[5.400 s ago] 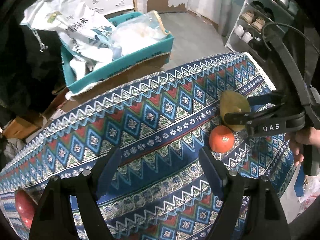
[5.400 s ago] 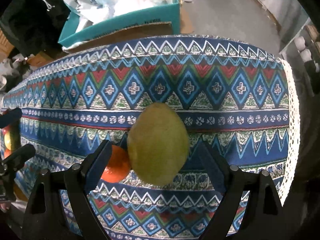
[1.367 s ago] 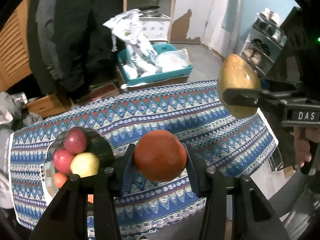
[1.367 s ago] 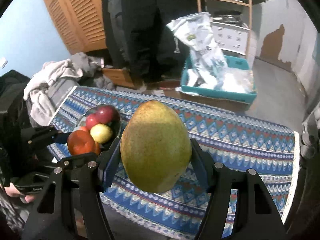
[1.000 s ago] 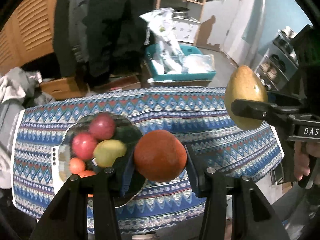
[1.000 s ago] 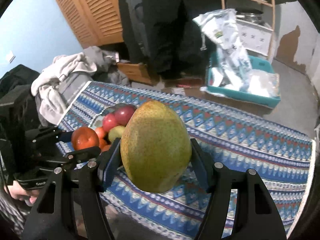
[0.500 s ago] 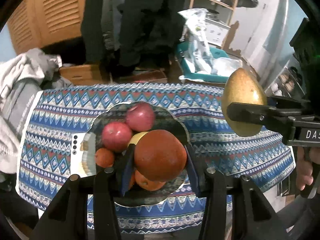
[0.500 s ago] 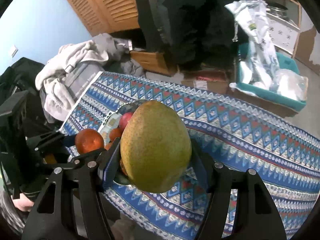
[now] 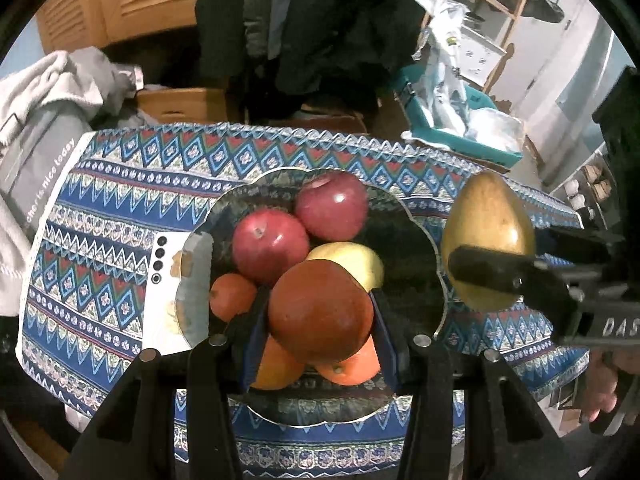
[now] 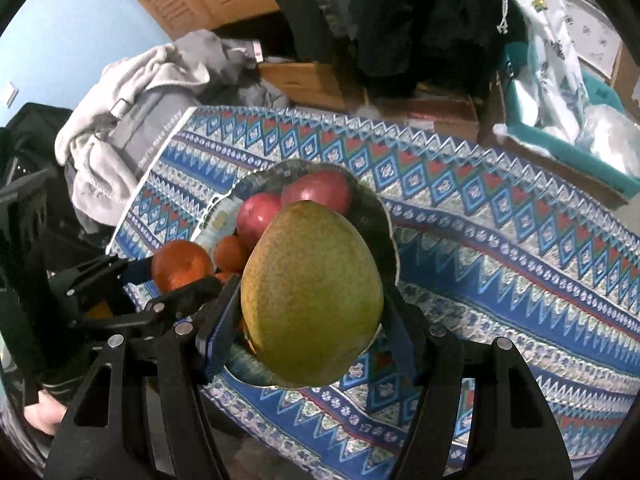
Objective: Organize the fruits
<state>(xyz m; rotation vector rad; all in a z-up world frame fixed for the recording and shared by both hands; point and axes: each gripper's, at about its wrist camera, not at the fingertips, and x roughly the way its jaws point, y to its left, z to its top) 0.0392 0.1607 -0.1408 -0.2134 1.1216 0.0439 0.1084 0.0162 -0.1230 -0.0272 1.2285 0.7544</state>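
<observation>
**Both grippers loaded above the fruit plate**

The left gripper (image 9: 320, 312) is clamped on a round orange fruit (image 9: 320, 310), held over the dark scalloped plate (image 9: 420, 248) that carries two red apples (image 9: 270, 244), a yellow fruit and small oranges. The plate sits near the patterned blue tablecloth's (image 9: 120, 184) left end. The right gripper (image 10: 312, 304) grips a large green-yellow pear (image 10: 312, 300), poised over the plate's right edge.

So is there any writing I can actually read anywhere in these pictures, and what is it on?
"DAS": white letters on the black right gripper, cut off at the picture's edge.
"nice today": on the grey garment beside the table; the letters before it are blurred.
Print on the white bag: too small to read.
</observation>
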